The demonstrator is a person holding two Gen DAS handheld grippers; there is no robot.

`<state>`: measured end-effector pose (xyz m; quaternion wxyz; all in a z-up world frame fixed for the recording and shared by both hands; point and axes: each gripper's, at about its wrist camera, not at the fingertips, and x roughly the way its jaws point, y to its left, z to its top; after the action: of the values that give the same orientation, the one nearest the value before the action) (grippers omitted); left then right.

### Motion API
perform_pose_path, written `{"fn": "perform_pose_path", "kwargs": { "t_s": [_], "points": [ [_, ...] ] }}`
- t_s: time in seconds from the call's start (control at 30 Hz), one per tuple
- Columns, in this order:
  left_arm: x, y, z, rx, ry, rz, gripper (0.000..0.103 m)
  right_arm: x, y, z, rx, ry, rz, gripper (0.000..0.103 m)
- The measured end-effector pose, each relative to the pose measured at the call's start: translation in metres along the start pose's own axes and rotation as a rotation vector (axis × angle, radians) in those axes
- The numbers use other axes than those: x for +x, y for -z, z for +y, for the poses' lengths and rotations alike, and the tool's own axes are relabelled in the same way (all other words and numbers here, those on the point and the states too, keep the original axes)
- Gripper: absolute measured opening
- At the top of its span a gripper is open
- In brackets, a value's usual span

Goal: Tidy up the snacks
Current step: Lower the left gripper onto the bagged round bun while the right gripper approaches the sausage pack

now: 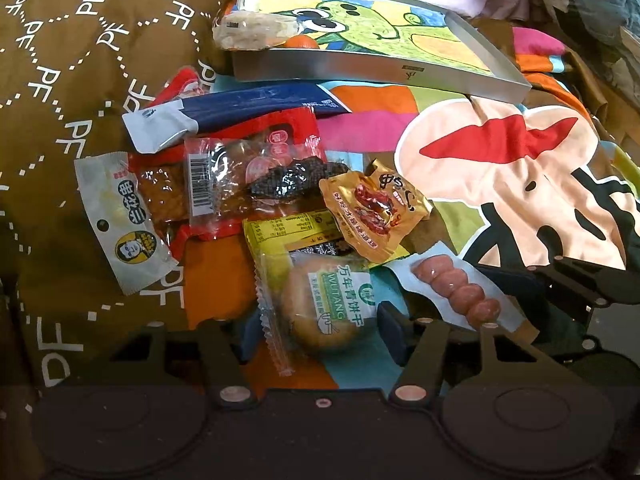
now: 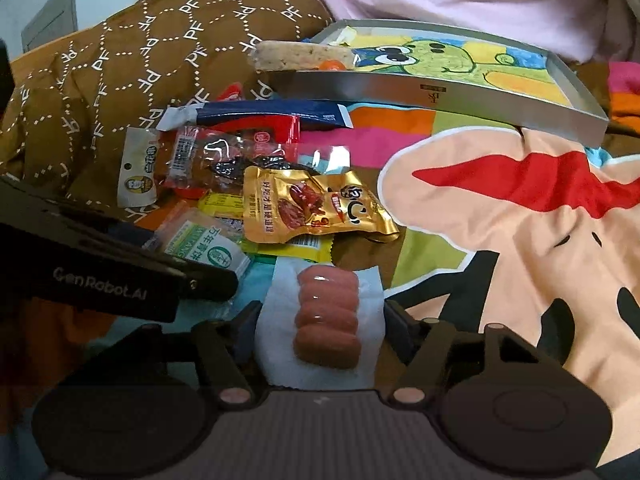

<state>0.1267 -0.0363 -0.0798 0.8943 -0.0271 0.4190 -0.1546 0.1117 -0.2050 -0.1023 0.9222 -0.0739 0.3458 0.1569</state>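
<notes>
A pile of snack packets lies on a colourful cartoon blanket. My left gripper is open around a round biscuit in a clear green-labelled wrapper, one finger on each side of it. My right gripper is open around a pink sausage skewer in a white packet, which also shows in the left wrist view. A gold date packet lies just beyond both. A silver tray with a green cartoon picture stands behind and holds a pale rice-cracker bar and an orange sweet.
The pile also holds a blue-and-white stick packet, a red clear-windowed packet, a white packet with a cartoon face and a yellow packet. A brown patterned quilt rises on the left. A person in pink sits behind the tray.
</notes>
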Motion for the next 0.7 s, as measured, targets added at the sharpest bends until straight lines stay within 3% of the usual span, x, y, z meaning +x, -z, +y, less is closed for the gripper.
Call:
{"fn": "perform_pose_path", "kwargs": {
  "t_s": [0.3, 0.53, 0.7],
  "points": [
    [-0.006, 0.003, 0.000, 0.013, -0.001, -0.022, 0.055, -0.009, 0.001, 0.011, -0.054, 0.057, -0.005, 0.064],
    [-0.009, 0.006, -0.004, 0.044, -0.006, -0.036, 0.053, -0.021, 0.004, 0.021, -0.208, 0.176, -0.042, 0.064],
    [-0.010, 0.008, -0.006, 0.059, -0.013, -0.048, 0.052, -0.020, 0.010, 0.026, -0.254, 0.207, -0.038, 0.064]
  ]
}}
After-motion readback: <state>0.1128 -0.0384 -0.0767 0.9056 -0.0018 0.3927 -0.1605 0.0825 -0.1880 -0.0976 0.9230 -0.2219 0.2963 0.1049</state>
